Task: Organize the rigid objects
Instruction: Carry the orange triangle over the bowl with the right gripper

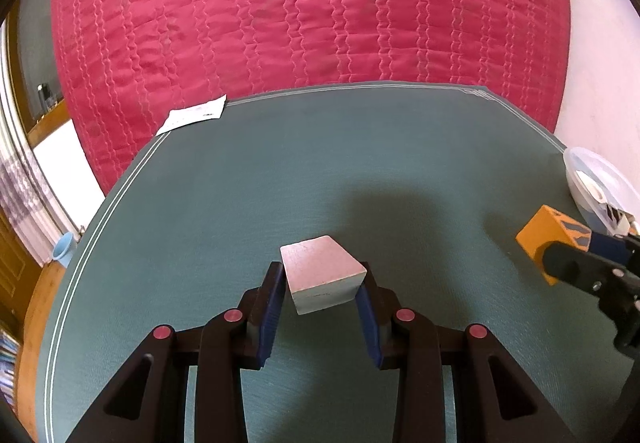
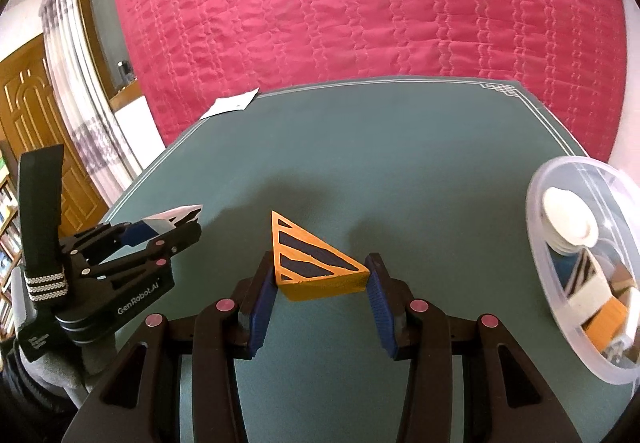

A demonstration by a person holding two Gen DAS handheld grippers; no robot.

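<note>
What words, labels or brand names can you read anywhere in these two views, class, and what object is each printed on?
"GenRobot.AI": white print on the black body of the left gripper, seen from the right wrist view.
More white print on the strap mount below that body: too blurred to read.
Dark print on the white paper slip at the far edge of the green mat: too small to read.
White block and orange triangular block: no text.

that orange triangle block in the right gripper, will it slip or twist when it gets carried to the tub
The orange triangle block looks like rigid painted wood, so it probably won't flex. The right gripper pinches it near two corners, so it could pivot. Its flat faces suggest it won't roll once dropped in the clear tub.
</note>
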